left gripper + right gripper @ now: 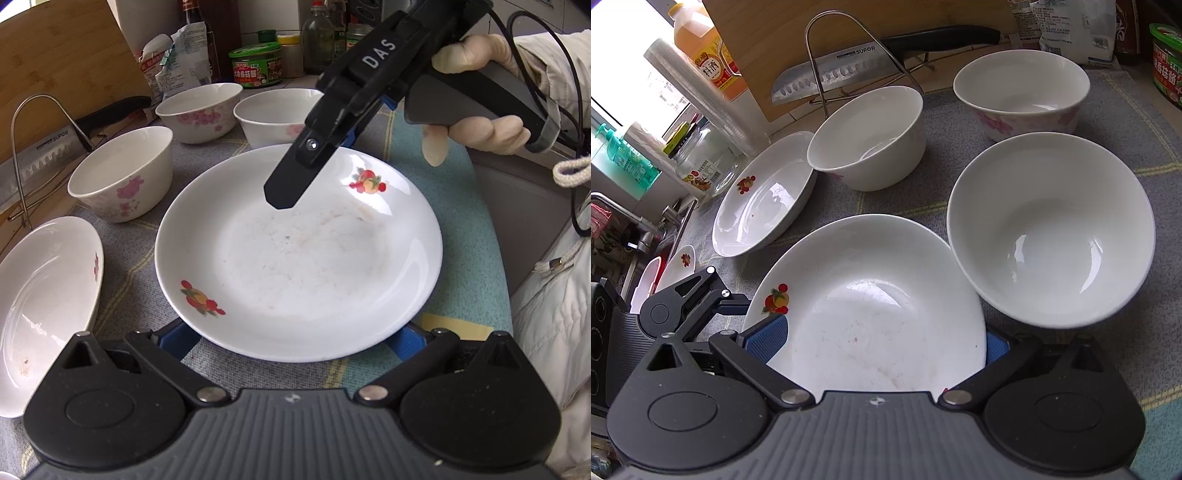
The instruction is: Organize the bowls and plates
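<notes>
Sitting flat on the grey placemat, the fruit-print plate lies between the spread fingers of the left gripper, released. The right gripper also stands open around the plate's far rim. Three floral bowls stand beyond the plate, a second plate beside it.

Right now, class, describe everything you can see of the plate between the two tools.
The plate is round, white and glossy, seemingly ceramic, with two red-and-orange fruit motifs on its rim. Faint reddish smears mark its centre. It sits above the grey cloth. The left tool straddles its near edge with blue pads; the right tool reaches over the far rim.
</notes>
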{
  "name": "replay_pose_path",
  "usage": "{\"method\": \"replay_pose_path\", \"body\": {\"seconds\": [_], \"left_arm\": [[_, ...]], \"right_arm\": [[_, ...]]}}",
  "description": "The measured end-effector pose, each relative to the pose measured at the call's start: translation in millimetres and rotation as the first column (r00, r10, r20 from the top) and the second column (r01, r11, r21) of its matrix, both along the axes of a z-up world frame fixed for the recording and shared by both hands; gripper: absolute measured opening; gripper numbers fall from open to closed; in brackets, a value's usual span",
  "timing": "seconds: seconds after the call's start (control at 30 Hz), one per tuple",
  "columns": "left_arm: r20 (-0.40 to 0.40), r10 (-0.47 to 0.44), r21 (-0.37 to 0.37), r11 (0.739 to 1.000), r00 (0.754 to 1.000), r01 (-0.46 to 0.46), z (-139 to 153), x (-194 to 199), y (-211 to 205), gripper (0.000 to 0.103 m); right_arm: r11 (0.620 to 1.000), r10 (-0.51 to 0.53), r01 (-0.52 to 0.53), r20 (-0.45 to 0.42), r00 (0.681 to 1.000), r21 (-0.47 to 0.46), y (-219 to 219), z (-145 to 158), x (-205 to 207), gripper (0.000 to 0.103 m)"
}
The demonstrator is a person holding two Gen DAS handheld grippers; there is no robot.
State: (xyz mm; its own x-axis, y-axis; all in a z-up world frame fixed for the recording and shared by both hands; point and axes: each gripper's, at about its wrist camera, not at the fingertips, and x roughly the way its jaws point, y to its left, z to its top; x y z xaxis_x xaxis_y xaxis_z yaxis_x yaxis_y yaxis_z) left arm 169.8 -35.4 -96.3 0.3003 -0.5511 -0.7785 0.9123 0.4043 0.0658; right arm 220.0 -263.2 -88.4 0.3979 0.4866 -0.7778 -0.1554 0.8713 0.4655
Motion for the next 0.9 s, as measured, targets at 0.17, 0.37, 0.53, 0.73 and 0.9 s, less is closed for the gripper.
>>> {"method": "replay_pose_path", "body": {"seconds": [0.17,0.37,0.53,0.73,0.9], "left_arm": [[0.013,-0.025,0.018,1.0,1.0,0.025,2.0,1.3,1.0,0.102],[0.005,-0.041,0.035,0.999,0.999,0.041,3.9,0.8,6.3,0.102],[0.004,-0.063,0.037,0.997,0.998,0.063,4.8,2.2,9.7,0.101],[0.005,-0.07,0.039,0.997,0.998,0.07,4.2,5.1,7.7,0.102],[0.012,-0.059,0.038,0.998,0.998,0.059,4.7,3.2,7.5,0.102]], "right_arm": [[1.0,0.009,-0.009,-0.016,1.0,-0.003,2.2,0.7,1.1,0.103],[1.0,0.027,-0.027,-0.045,0.999,-0.005,6.4,4.4,1.9,0.103],[0.998,0.056,-0.055,-0.078,0.995,0.013,7.4,1.8,2.6,0.103],[0.999,0.051,-0.05,-0.08,0.996,0.009,6.8,1.8,6.4,0.103],[0.999,0.05,-0.051,-0.078,0.996,-0.012,8.9,2.3,6.1,0.103]]}}
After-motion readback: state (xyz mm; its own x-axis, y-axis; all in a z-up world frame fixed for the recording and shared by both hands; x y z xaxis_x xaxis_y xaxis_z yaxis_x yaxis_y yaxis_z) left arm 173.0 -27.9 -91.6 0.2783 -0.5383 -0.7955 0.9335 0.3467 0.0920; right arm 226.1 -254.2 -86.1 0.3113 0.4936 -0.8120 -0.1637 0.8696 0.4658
